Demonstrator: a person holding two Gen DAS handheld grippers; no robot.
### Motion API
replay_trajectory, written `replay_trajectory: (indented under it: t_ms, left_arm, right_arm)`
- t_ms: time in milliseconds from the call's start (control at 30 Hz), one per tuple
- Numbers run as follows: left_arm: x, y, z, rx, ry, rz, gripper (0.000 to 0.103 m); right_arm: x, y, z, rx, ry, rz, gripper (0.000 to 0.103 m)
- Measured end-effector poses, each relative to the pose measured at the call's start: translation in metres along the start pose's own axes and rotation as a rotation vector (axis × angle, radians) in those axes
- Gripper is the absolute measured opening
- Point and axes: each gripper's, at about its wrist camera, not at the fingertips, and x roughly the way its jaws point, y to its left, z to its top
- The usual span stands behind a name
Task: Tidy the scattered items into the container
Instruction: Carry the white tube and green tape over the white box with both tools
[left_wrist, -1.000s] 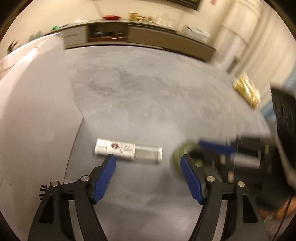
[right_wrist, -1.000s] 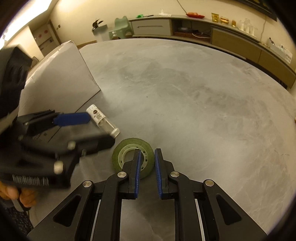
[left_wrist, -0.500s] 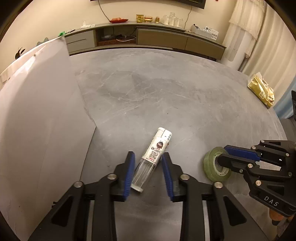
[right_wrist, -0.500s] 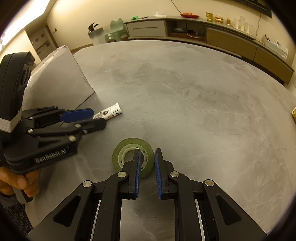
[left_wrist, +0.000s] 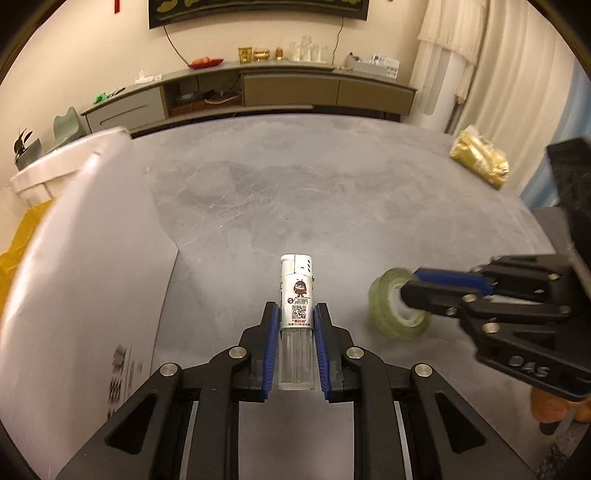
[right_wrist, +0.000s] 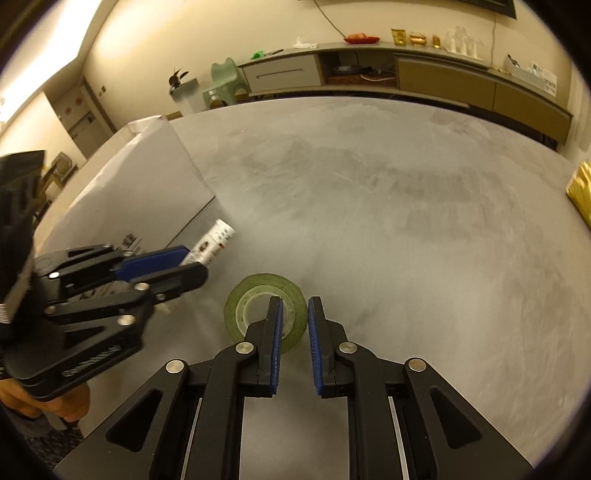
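left tongs (left_wrist: 295, 332) pinching lighter (left_wrist: 296, 295) | right tongs (right_wrist: 294, 332) pinching rim of green tape roll (right_wrist: 258, 295) | white container (left_wrist: 74, 277) left on counter (left_wrist: 332, 192)

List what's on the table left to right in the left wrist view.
White box → lighter in the left tool → green tape roll on the right tool → gold packet.
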Motion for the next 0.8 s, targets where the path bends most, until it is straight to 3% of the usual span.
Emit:
replay_trajectory:
  t_ms: [500, 800]
  left_arm:
    - [-0.088, -0.012, -0.070, 0.000, -0.017, -0.081, 0.020]
    - [-0.141, 0.000, -0.098, -0.034, -0.075, -0.111, 0.020]
  right_arm:
    - [-0.046, 0.069, -0.071, 0.054, -0.014, 0.024, 0.014]
    - [-0.069, 0.103, -0.088, 0.053, -0.016, 0.037, 0.014]
